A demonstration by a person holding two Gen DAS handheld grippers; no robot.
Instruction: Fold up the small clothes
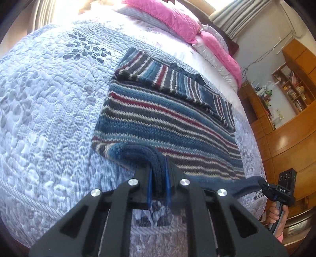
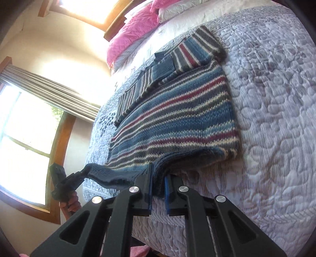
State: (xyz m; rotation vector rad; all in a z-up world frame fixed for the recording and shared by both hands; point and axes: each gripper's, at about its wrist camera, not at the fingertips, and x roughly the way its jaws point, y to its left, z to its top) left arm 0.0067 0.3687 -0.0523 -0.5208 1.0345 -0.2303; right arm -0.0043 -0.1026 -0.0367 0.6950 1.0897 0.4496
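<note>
Left wrist view has the left gripper (image 1: 159,174) clamped on the near hem of the striped sweater (image 1: 167,118), with blue knit bunched between its blue pads (image 1: 149,187). That corner is lifted a bit off the quilted bedspread (image 1: 49,108). Over on the right edge the right gripper (image 1: 263,184) is pinching the other hem corner — a hand (image 1: 276,214) grips its handle.

Right wrist view backs that up: the right gripper (image 2: 159,176) has hem fabric squeezed in its jaws, and the left gripper (image 2: 82,174) holds the far corner near the window (image 2: 25,142).

The rest of the sweater lies flat on the bed, sleeves folded across the upper part. Pink pillows (image 1: 171,17) sit at the head end.
</note>
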